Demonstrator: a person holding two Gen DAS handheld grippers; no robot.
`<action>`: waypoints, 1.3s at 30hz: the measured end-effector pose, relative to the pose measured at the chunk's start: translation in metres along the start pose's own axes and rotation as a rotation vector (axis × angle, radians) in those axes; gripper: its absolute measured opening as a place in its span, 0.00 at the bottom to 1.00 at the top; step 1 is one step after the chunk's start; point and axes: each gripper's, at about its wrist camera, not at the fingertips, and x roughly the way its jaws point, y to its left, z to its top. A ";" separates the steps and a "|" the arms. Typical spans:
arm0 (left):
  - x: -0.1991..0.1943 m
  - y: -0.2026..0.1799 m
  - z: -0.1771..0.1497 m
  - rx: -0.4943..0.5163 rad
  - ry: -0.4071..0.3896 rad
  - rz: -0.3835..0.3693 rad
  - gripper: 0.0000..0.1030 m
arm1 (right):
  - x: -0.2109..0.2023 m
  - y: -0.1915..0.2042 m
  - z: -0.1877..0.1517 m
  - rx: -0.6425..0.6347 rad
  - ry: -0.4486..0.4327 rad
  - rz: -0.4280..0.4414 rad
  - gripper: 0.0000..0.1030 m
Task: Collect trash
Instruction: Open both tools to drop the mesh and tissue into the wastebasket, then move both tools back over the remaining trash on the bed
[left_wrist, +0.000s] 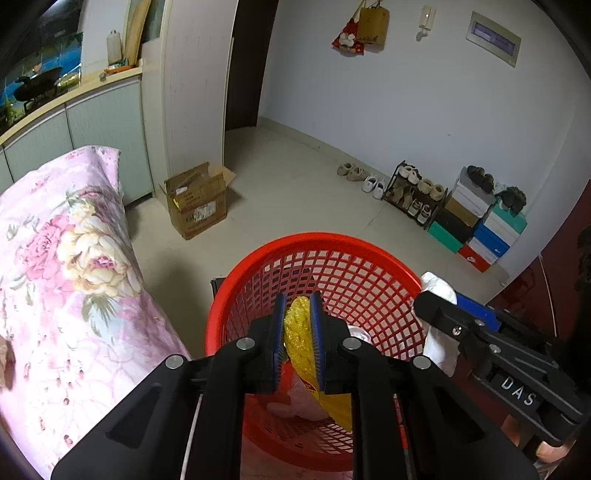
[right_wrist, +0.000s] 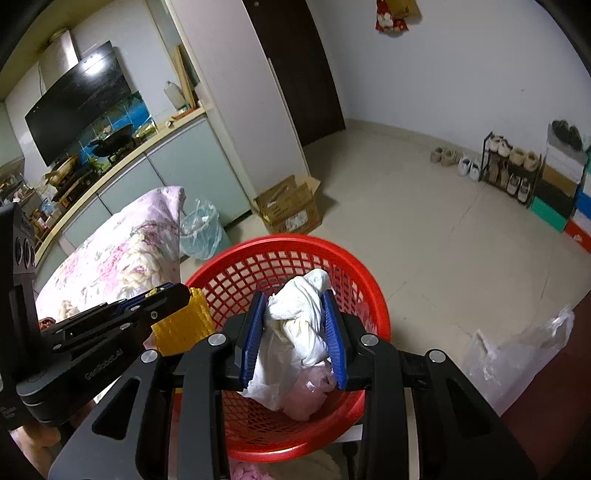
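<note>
A red mesh basket stands on the floor below both grippers; it also shows in the right wrist view. My left gripper is shut on a yellow textured wrapper and holds it over the basket. My right gripper is shut on a crumpled white tissue wad, also over the basket. Pale pink crumpled trash lies inside the basket. The right gripper with the tissue shows at the right of the left wrist view.
A pink floral cushion lies at left. A cardboard box stands on the tiled floor, with a lined bin nearby. A shoe rack and shoeboxes line the far wall. A clear plastic bag lies at right.
</note>
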 end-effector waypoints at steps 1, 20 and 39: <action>0.001 0.000 -0.001 -0.001 0.003 -0.003 0.21 | 0.002 0.000 -0.002 0.003 0.008 0.004 0.32; -0.059 0.017 -0.002 -0.041 -0.121 0.093 0.69 | -0.031 0.009 -0.002 -0.007 -0.075 -0.025 0.54; -0.157 0.035 -0.035 -0.049 -0.273 0.291 0.85 | -0.062 0.059 -0.016 -0.104 -0.142 0.057 0.73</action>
